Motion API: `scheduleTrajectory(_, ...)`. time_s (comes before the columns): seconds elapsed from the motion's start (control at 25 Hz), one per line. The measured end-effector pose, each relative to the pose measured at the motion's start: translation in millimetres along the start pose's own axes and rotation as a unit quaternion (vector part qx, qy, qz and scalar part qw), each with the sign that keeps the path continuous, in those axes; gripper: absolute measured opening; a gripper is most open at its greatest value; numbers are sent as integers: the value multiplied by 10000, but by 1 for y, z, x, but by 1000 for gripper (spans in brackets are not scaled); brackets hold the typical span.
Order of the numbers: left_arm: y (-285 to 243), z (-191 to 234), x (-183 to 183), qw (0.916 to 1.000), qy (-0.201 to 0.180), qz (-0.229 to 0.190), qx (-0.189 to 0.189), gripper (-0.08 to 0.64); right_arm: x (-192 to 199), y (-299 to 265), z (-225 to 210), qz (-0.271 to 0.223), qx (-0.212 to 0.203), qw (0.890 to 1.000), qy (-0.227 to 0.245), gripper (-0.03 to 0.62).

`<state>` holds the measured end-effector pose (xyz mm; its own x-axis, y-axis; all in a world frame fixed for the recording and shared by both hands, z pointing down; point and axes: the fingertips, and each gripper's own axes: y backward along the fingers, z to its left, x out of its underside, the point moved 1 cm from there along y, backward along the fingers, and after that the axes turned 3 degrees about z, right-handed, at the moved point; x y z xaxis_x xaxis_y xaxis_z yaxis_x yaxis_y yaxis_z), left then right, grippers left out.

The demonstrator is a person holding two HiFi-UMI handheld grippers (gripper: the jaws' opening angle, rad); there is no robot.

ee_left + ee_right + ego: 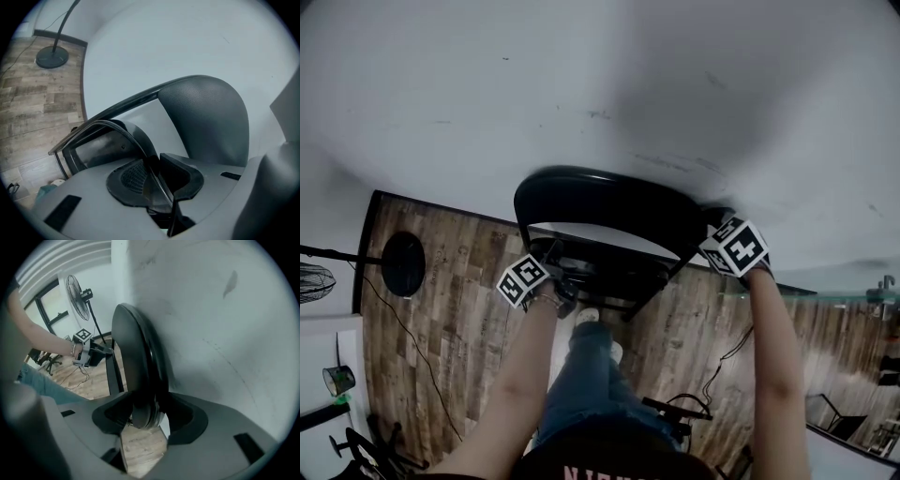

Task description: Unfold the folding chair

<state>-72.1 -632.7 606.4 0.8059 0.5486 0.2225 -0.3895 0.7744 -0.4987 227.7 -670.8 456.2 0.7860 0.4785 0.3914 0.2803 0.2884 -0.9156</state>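
Observation:
The black folding chair (609, 197) leans folded against the white wall. Its padded backrest (206, 117) is at the top, and its seat (600, 267) lies flat in the frame below. My left gripper (561, 289) is at the chair's left side. In the left gripper view its jaws (152, 176) are shut on the seat's thin curved rim (117, 129). My right gripper (719, 228) is at the backrest's upper right corner. In the right gripper view the backrest's edge (133, 357) fills the gap between the jaws (147, 416), and both pads touch it.
The wall (581, 84) stands directly behind the chair. A floor lamp's round base (403, 264) rests on the wooden floor at the left, with a fan (77, 296) and cables nearby. A glass tabletop (825, 295) is at the right. The person's legs (586, 375) stand before the chair.

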Motion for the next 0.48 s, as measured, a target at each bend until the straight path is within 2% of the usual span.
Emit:
scheduleTrajectory(0.24, 2, 1, 2, 9999, -45, -49, -93, 81, 0, 1, 0, -72, 377, 9993, -30, 218)
scheduleTrajectory(0.48, 16, 2, 7, 9995, -197, -232, -57, 84, 3, 11, 14, -222, 703, 9972, 130, 218)
